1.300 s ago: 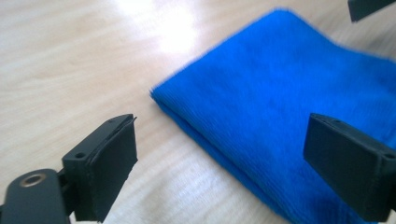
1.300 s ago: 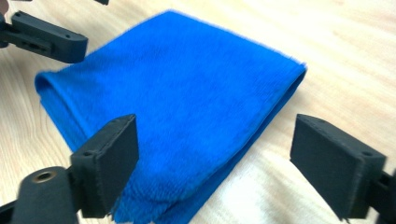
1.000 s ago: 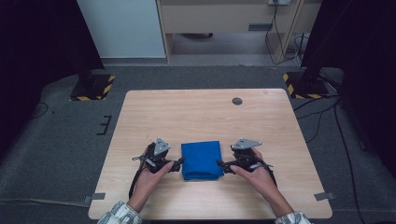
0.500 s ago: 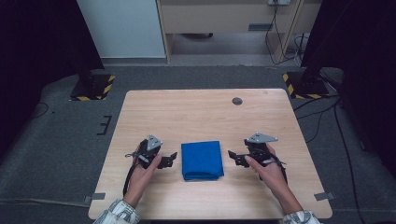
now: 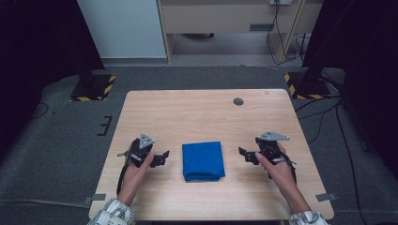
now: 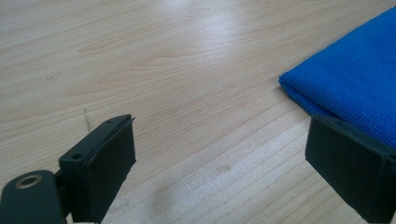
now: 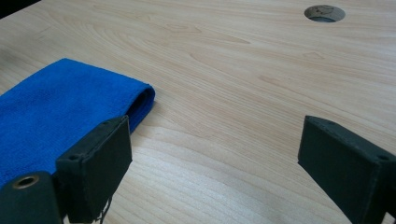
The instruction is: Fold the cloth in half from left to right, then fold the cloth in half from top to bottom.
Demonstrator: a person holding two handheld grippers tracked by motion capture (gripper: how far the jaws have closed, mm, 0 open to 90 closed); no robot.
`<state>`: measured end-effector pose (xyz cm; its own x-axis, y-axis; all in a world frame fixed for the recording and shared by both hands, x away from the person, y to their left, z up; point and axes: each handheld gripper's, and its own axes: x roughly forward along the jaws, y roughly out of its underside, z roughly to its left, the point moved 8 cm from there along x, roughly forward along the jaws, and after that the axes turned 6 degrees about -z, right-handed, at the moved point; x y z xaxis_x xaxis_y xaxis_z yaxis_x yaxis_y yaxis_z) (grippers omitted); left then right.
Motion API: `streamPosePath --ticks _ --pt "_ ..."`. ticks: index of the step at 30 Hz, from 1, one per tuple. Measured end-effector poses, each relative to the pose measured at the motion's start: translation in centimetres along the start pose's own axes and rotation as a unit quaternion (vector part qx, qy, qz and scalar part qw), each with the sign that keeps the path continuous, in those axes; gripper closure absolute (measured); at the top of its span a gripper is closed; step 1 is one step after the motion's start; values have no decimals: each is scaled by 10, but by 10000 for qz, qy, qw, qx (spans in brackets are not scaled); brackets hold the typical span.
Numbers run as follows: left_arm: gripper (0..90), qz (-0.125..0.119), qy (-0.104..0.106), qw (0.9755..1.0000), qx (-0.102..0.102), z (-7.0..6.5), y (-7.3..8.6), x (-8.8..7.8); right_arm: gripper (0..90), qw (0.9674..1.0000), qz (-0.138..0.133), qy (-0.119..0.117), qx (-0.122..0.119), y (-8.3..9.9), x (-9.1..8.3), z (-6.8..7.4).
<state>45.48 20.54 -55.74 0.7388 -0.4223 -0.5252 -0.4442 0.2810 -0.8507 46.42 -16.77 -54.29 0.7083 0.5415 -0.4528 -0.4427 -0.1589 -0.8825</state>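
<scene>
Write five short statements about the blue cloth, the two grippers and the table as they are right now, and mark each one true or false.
1. The blue cloth lies folded on the table. True.
2. The left gripper is clamped on the cloth's edge. False: its jaws stand wide apart beside the cloth, holding nothing.
3. The right gripper is open and clear of the cloth. True.
4. The cloth sits between the two grippers. True.
5. The round hole in the table lies under the cloth. False: it sits uncovered near the table's far edge, well away from the cloth.
</scene>
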Motion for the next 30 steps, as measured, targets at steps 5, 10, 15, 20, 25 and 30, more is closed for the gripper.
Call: streamPosePath --ticks 5,10,15,20,25,30 --pt "78 42 19 10000 18 -1 1 1 98 10000 34 71 10 1 0 -5" --pt "77 37 -28 10000 -14 2 2 1 98 9997 -85 181 136 -2 -6 -15" --pt "77 103 -138 9999 -6 8 4 3 94 9989 -156 369 261 -2 -14 -34" --pt "77 147 -251 9996 30 16 6 3 93 9972 -160 605 419 1 -21 -55" --pt "77 210 -390 9990 -12 28 9 2 93 9955 -107 803 494 7 -24 -70" --pt "77 275 -465 9985 25 38 9 2 92 9944 -72 899 552 8 -24 -78"
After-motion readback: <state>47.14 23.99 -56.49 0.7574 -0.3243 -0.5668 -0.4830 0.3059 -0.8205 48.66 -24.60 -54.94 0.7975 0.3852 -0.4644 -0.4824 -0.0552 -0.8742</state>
